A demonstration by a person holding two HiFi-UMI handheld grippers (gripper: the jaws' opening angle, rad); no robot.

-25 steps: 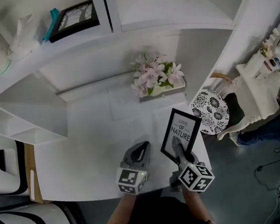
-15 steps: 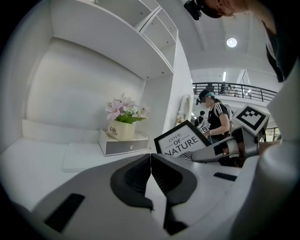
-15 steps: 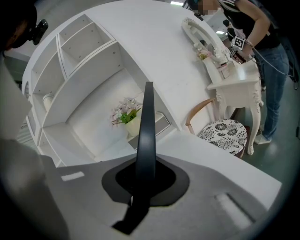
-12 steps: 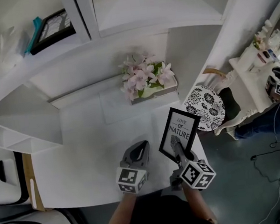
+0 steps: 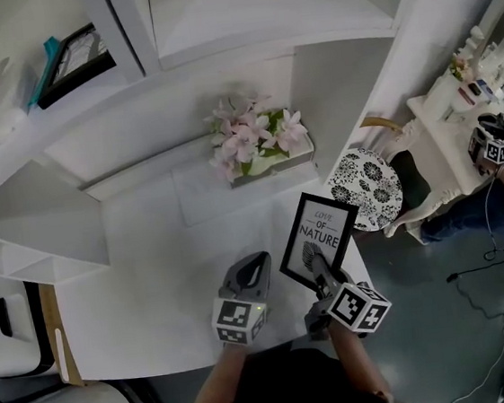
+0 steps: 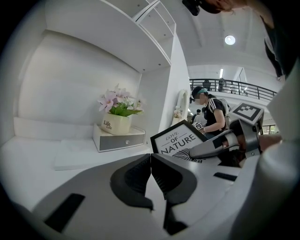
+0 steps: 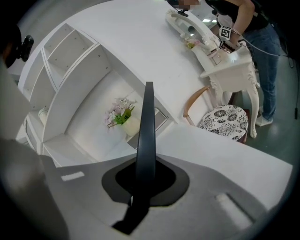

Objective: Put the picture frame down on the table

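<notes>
A black picture frame [image 5: 319,235] with a white print reading "LOVE OF NATURE" is held up over the right part of the white table [image 5: 144,290]. My right gripper [image 5: 319,275] is shut on its lower edge. The right gripper view shows the frame edge-on [image 7: 147,131] as a dark strip clamped between the jaws. The left gripper view shows the frame's front [image 6: 180,142] to the right. My left gripper [image 5: 252,268] hovers over the table just left of the frame, jaws shut with nothing between them [image 6: 151,176].
A pot of pink flowers [image 5: 257,141] on a small drawer box stands at the back of the table. White shelves [image 5: 62,118] rise behind, holding another frame [image 5: 77,58]. A patterned chair [image 5: 365,188] stands right of the table. A person [image 5: 501,168] is at a dresser far right.
The picture frame and my right gripper have shifted slightly left and up in view as the head camera moved. The left gripper keeps its place beside it.
</notes>
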